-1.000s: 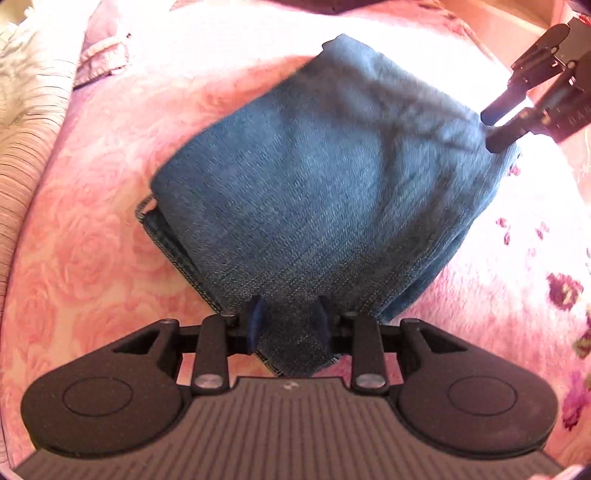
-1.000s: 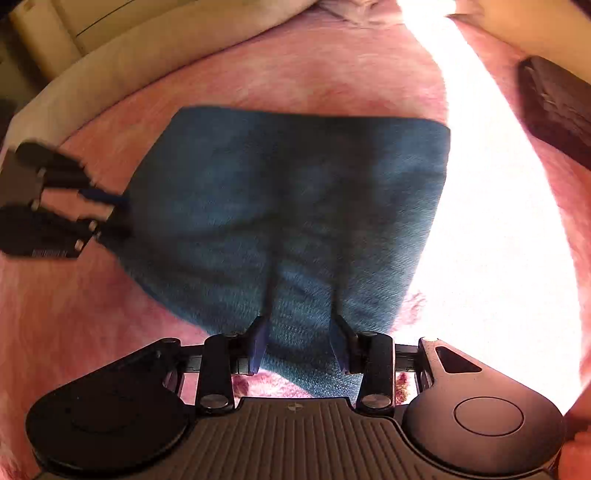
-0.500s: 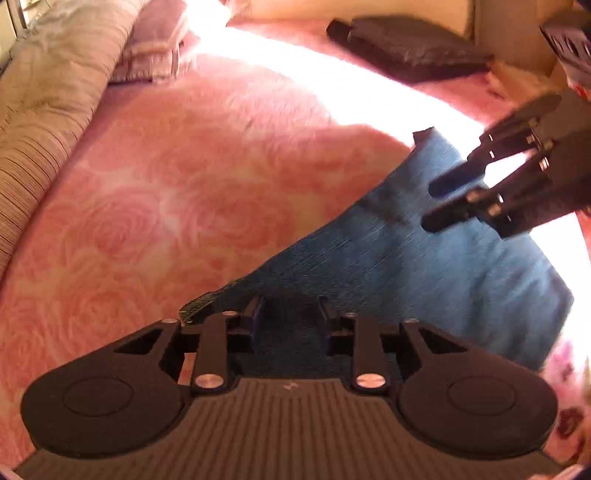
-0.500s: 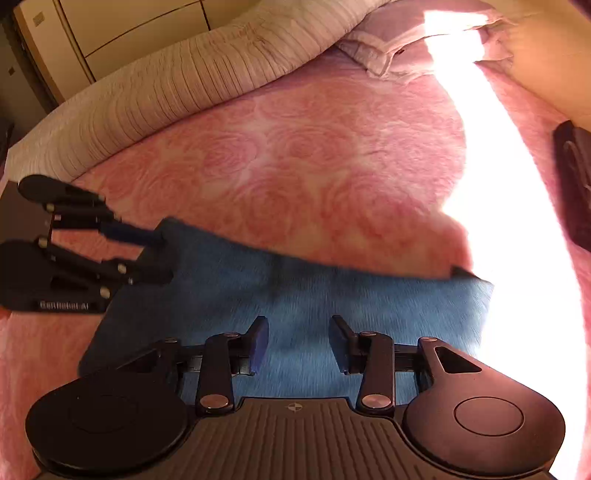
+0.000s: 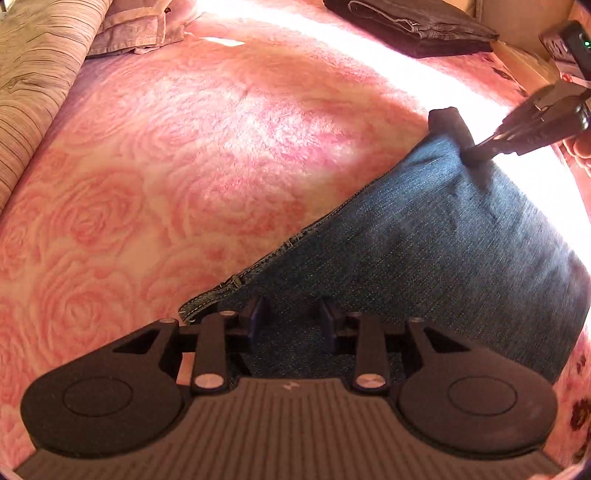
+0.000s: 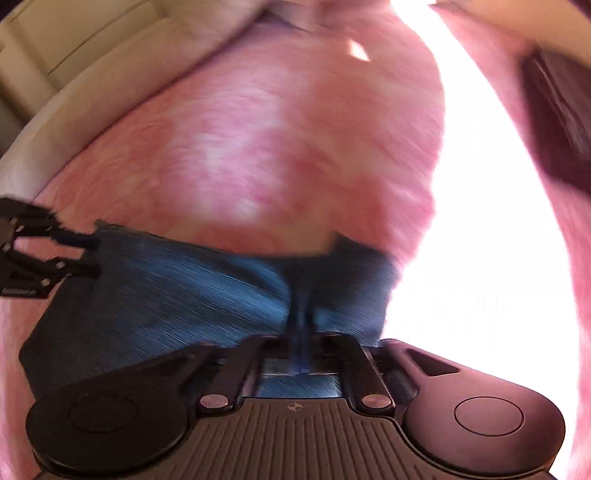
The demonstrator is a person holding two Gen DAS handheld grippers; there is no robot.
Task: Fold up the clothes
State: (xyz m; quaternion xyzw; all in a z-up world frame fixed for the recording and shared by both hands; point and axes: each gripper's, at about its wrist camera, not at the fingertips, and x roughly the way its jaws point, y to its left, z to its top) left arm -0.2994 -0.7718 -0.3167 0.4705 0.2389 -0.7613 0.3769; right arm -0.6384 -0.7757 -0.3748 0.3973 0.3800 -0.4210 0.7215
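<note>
Left wrist view, catalogued left to right.

1. Striped bolster (image 5: pixel 33 92): lying along the bed's left edge, well apart from the work.
2. Bed (image 5: pixel 184 166), pink rose cover: carrying everything, with strong sun glaring across its far right side.
3. Left tool (image 5: pixel 291 317): pointing steeply down at the near corner of the denim garment (image 5: pixel 443 258). Its jaws are easing apart, with a thick fold of denim lying between the pads and seemingly touching them.
4. Denim garment: lying folded on the bed, stretching from the left tool up to the right, its stitched edge facing left.
5. Dark folded garment (image 5: pixel 413 26): sitting at the far edge, well apart.
6. Right tool (image 5: pixel 471 153): pressed together, pinching the garment's far corner.

Right wrist view, blurred, same order.

1. Left tool (image 6: pixel 90 254): sitting at the garment's left corner.
2. Denim garment (image 6: pixel 166 295): lying across the lower frame.
3. Right tool (image 6: pixel 303 339): closed on a raised ridge of cloth.

Hazards, as judged:
- With one end loosening while the other is being gripped, any pull from the right is likely to be dragging the stack askew and opening the fold.
- The right pinch may be catching only the top layer, so the layers underneath could be sliding apart.
</note>
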